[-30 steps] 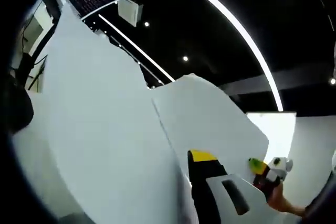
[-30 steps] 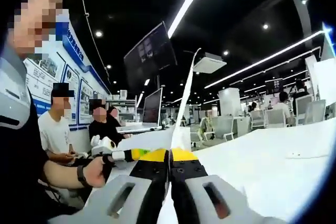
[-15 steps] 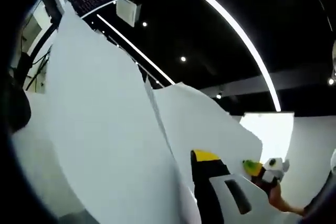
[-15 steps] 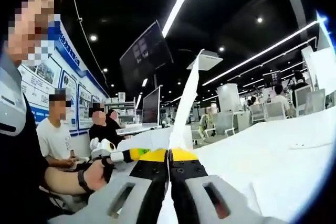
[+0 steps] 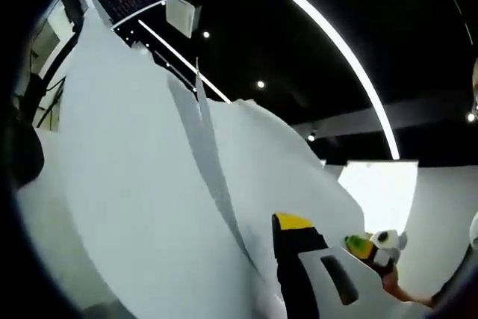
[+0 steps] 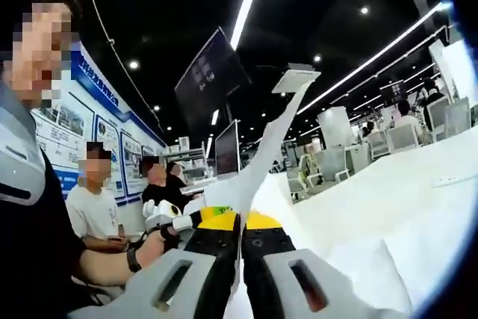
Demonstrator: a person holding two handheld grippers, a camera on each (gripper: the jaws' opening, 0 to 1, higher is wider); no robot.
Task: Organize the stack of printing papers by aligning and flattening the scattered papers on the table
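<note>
Papers (image 5: 149, 184) held up off the table (image 6: 418, 207), standing on edge between both tongs. Right tongs (image 6: 240, 222): jaws pressed together on the sheets, which rise edge-on from between the tips in the right gripper view. Left tongs (image 5: 280, 233): one jaw visible against the sheets, the other hidden behind paper; cannot tell its state from the left gripper view, though it appears to be gripping the stack. The right tongs appears there too, low right, past the paper edge.

Change over the last second: in the left gripper view the rear sheet has slid up, so that its top edge now sits closer to the front sheet's; a narrow shadowed gap shows between them. In the right gripper view the edge leans further right.

Judgement: sheets are converging but not yet flush; alignment under way, flattening on the table not yet done
</note>
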